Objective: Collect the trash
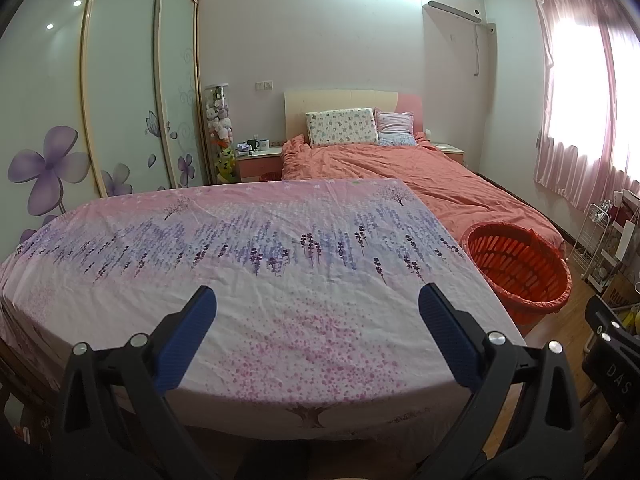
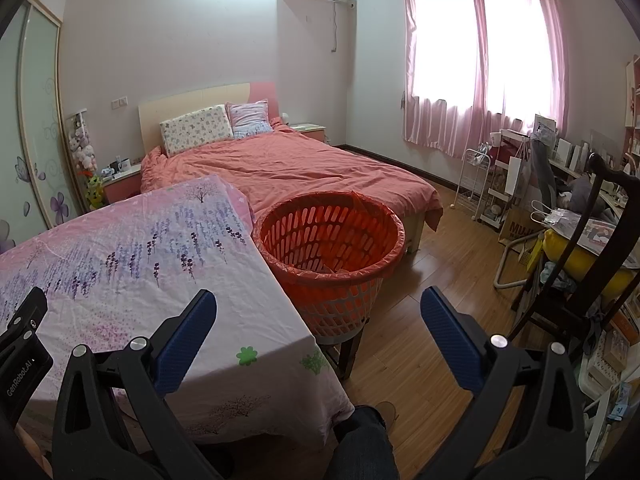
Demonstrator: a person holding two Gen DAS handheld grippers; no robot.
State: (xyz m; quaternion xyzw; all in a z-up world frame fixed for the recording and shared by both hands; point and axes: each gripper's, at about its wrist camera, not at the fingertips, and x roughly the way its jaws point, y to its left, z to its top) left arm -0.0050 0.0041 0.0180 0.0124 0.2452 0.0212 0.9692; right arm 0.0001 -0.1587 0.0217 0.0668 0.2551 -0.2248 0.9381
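Note:
An orange slatted basket (image 2: 276, 266) with an orange bag liner stands on a low stool by the table's right edge; pale scraps (image 2: 334, 269) lie at its bottom. The left wrist view shows the same basket (image 1: 520, 300) at right. My left gripper (image 1: 318, 292) hovers open over the table's flowered pink and purple cloth (image 1: 280, 240), blue pads wide apart with nothing between them. My right gripper (image 2: 319, 295) is open too, above the table's near right corner with the basket just beyond it. I see no loose item on the cloth.
A bed with a salmon cover (image 2: 300, 168) lies behind the table and basket. Wood floor (image 2: 440, 240) runs to the right. A dark chair (image 2: 580, 264) piled with things, a white rack (image 2: 476, 184) and cluttered shelves line the right side. A person's leg (image 2: 360, 440) is below.

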